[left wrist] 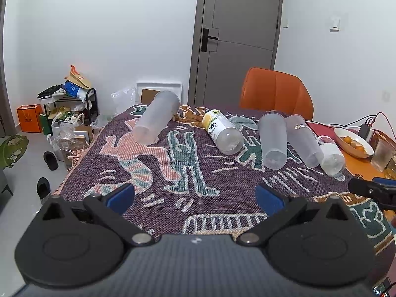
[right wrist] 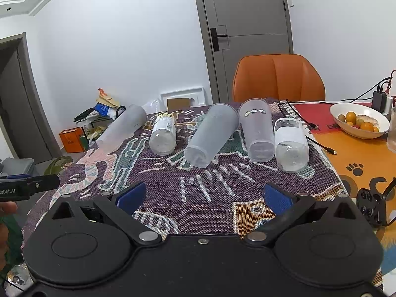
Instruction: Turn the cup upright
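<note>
Several translucent cups and bottles lie on their sides on a patterned cloth (left wrist: 188, 193), bases toward me. From the left: a frosted cup (left wrist: 156, 121) (right wrist: 122, 126), a yellow-labelled bottle (left wrist: 221, 131) (right wrist: 163, 133), a frosted cup (left wrist: 272, 141) (right wrist: 210, 136), a cup with small stickers (left wrist: 303, 139) (right wrist: 258, 130), and a white-labelled bottle (left wrist: 330, 154) (right wrist: 290, 144). My left gripper (left wrist: 195, 194) is open and empty, well short of them. My right gripper (right wrist: 203, 196) is open and empty, also short of the row.
An orange chair (right wrist: 278, 78) stands behind the table. A white bowl of oranges (right wrist: 360, 120), cables (right wrist: 311, 123), a charger and a glass (left wrist: 382, 156) sit at the right. A black phone holder (right wrist: 373, 205) lies near the right gripper. Floor clutter is at left.
</note>
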Available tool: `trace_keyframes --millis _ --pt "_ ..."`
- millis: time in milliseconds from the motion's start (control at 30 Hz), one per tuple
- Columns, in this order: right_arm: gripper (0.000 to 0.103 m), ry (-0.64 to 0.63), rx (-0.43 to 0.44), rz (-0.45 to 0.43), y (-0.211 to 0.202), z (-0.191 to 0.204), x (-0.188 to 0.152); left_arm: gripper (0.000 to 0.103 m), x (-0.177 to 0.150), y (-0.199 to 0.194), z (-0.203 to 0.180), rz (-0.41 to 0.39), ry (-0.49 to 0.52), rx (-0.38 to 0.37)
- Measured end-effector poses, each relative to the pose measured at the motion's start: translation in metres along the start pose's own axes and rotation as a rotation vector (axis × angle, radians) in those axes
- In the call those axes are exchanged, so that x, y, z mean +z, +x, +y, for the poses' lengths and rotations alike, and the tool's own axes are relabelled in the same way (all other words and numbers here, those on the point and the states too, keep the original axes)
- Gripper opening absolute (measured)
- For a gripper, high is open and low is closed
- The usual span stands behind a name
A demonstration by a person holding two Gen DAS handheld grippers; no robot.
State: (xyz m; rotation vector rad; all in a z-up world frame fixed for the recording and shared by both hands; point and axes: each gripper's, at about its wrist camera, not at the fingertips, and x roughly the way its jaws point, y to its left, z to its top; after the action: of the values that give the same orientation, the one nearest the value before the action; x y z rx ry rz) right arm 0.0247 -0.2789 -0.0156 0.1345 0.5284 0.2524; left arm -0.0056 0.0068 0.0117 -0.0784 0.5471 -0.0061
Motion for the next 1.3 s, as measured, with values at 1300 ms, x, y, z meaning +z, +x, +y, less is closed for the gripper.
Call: trace_keyframes --millis 1300 --pt "0.093 0.118 0.125 0.065 0.085 -0.019 0.038 0.102 0.030 0.069 0.005 0.004 -0.107 0.004"
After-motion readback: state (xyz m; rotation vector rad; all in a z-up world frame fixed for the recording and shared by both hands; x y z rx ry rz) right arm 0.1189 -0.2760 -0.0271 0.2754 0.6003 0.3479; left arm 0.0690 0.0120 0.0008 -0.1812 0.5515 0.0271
